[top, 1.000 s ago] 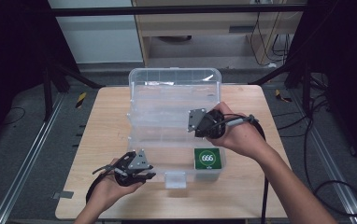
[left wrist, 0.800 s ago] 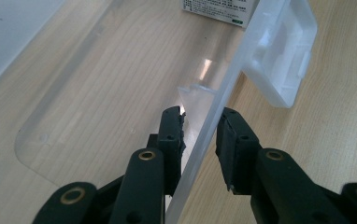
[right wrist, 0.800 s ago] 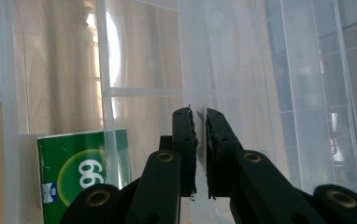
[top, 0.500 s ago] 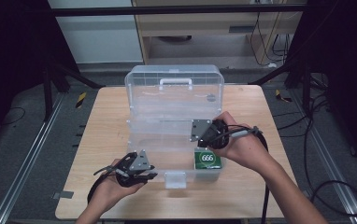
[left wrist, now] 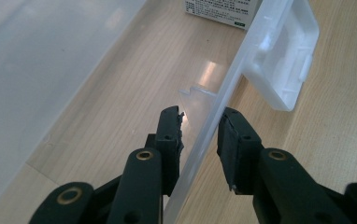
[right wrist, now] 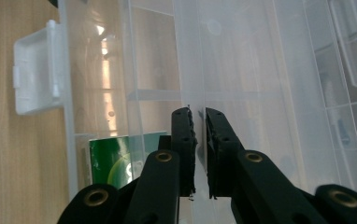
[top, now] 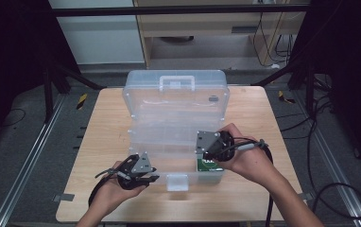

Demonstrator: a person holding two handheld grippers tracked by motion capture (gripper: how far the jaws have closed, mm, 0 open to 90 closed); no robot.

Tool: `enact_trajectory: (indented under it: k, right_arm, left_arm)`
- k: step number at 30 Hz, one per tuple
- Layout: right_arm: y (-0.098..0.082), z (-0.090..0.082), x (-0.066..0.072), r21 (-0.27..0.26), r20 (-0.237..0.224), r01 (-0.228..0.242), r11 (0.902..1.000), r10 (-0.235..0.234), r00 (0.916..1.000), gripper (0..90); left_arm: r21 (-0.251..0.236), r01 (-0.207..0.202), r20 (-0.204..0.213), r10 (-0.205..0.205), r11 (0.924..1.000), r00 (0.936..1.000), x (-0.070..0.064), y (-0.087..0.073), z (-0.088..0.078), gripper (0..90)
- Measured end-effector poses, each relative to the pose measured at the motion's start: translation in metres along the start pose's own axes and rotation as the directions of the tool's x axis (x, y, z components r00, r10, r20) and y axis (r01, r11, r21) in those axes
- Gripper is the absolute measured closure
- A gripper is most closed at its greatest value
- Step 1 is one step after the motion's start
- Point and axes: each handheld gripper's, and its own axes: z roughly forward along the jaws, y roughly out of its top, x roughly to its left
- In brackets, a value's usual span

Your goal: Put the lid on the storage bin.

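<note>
Sitting at the centre of the high view on a light wooden table (top: 98, 123) is a clear plastic organiser case (top: 176, 111), its carry handle (top: 176, 83) facing the upper part of the frame and its white latch tab (top: 176, 181) hanging at the near edge, lower centre.

Left gripper (top: 143, 176): lying in the lower left of the high view, held in the person's left hand (top: 115, 187). In the left gripper view its two black jaws are standing either side of the case's thin front wall (left wrist: 214, 135), one inside and one outside. A small gap is showing on each side of the plastic, so the jaws are sitting parted around the wall, not pinching it. The latch tab (left wrist: 286, 56) is showing at the upper right of that view.

Right gripper (top: 206, 152): lying right of centre in the high view, held in the person's right hand (top: 244, 158), with its cable (top: 269, 208) trailing down toward the bottom edge. In the right gripper view its jaws are sitting nearly together on a clear plastic edge (right wrist: 196, 70) of the case running up the frame; they are appearing to clamp it, with only a sliver between the pads.

Green box (top: 210, 165): lying inside the case's near right compartment, just below the right gripper in the high view, and showing at the lower left of the right gripper view (right wrist: 113, 161). A printed white face of it (left wrist: 221, 11) is showing at the top of the left gripper view.
</note>
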Motion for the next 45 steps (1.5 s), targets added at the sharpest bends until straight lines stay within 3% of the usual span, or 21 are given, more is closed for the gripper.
enact_trajectory:
  k: [18,22,38,40,42,45]
  right_arm:
    - [-0.002,-0.001,0.002,0.002,-0.01,-0.004,1.0,0.004,0.9999,82.6]
    - [-0.001,0.0,0.001,0.002,-0.012,-0.004,1.0,0.004,0.9999,82.5]
    - [-0.003,0.0,-0.001,-0.003,-0.034,-0.003,1.0,0.003,0.9994,82.7]
    - [-0.003,0.0,-0.001,-0.001,-0.036,-0.001,1.0,0.001,0.9993,82.7]
    - [-0.002,0.0,-0.001,-0.001,-0.035,0.002,1.0,-0.002,0.9994,82.6]
    - [-0.002,0.0,-0.001,-0.002,-0.035,0.001,1.0,-0.001,0.9994,82.5]
  left_arm:
    - [-0.001,-0.013,0.014,0.013,0.9999,0.9998,-0.001,0.001,0.0,71.6]
    - [0.005,-0.019,-0.003,0.019,0.9998,0.9998,0.0,0.001,0.0,70.5]
    - [-0.01,-0.002,-0.003,0.002,1.0,1.0,0.0,-0.001,0.0,69.4]
    - [-0.017,0.0,-0.008,-0.001,0.9999,1.0,-0.001,-0.002,0.0,67.8]
    - [-0.028,0.013,-0.021,-0.013,0.9995,0.9997,-0.001,-0.002,-0.004,60.8]
    - [-0.074,0.023,-0.019,-0.025,0.997,0.9995,-0.004,-0.005,-0.021,56.6]
